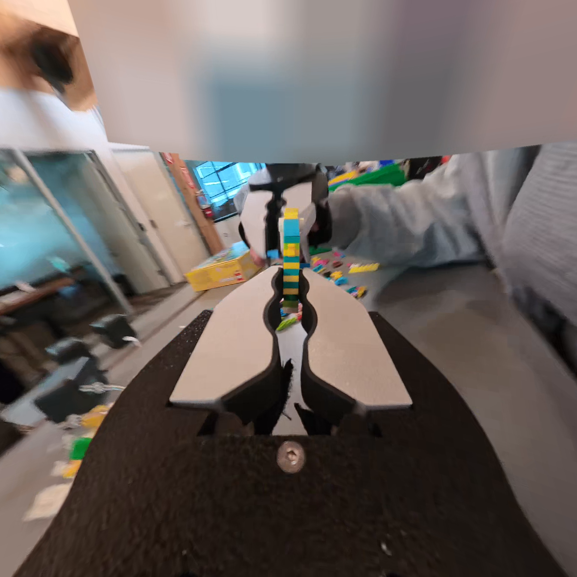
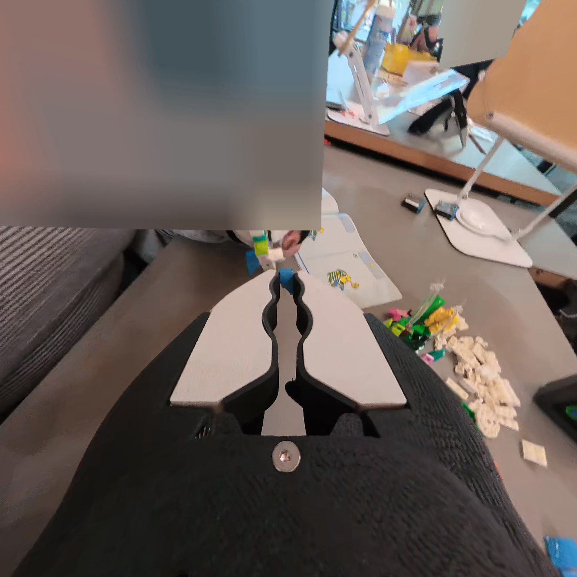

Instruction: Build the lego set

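Left wrist view. The left gripper (image 1: 291,278) reaches forward, level over the grey table (image 1: 437,327), its two pale fingers (image 1: 249,312) drawn close together. Between the tips stands a narrow striped stack of yellow, teal and green bricks (image 1: 291,249), upright and rising well above the fingertips; the jaws are clamped on its lower part (the bottom green bricks sit in the scalloped gap). Beyond the stack, the right gripper (image 1: 274,249) faces this one, carried by a grey sleeve (image 1: 406,218) that comes in from the right; a small blue brick (image 1: 272,253) shows at its tips, just beside the stack. Loose coloured bricks (image 1: 337,274) lie scattered on the table behind, and a yellow box (image 1: 221,270) sits to the left.

Right wrist view. The right gripper (image 2: 285,276) points forward and slightly down over the same table (image 2: 406,218). Its fingers (image 2: 240,337) stand narrowly apart and pinch a small blue brick (image 2: 286,279) at the very tips. Just ahead, the striped stack (image 2: 260,246) appears partly under a blurred patch, with a person's hand (image 2: 292,242) beside it. An open instruction booklet (image 2: 343,268) lies to the right of the tips, and farther right a heap of white bricks (image 2: 480,374) rests beside green and yellow pieces (image 2: 427,321). A white lamp base (image 2: 480,228) stands well beyond.
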`<state>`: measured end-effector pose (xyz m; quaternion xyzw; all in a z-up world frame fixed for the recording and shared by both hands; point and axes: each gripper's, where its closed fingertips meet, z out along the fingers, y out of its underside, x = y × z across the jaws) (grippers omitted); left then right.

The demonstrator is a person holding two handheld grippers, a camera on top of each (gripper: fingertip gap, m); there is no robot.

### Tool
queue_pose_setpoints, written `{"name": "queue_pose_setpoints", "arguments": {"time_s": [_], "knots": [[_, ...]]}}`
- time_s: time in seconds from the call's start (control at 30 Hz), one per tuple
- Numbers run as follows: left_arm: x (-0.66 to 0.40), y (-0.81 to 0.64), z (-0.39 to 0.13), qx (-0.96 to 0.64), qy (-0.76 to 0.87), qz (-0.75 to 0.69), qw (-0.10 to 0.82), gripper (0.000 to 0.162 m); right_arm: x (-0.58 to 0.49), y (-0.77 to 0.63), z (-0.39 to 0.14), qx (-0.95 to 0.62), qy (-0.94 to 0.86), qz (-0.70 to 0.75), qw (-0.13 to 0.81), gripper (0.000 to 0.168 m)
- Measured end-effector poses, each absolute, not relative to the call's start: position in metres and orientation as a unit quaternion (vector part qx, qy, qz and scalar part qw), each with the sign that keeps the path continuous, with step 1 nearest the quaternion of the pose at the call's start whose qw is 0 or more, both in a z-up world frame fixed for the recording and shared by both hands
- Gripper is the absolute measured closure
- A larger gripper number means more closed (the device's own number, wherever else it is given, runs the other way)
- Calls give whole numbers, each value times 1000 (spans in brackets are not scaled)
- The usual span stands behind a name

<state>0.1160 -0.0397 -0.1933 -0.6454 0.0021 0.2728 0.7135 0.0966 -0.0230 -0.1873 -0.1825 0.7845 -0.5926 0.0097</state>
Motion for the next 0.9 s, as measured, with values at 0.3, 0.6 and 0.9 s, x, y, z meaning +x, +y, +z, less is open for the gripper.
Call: {"name": "queue_pose_setpoints", "arguments": {"time_s": [0.3, 0.6, 0.9], "knots": [[121, -31, -199, -664, 38, 306, 681, 154, 110, -21, -195, -229, 795, -561, -21, 162], [117, -30, -206, -681, 10, 260, 685, 154, 103, -18, -199, -217, 801, -558, -18, 162], [82, -41, -257, -813, -91, 188, 544, 154, 53, -3, -249, -116, 869, -473, -90, 162]]}}
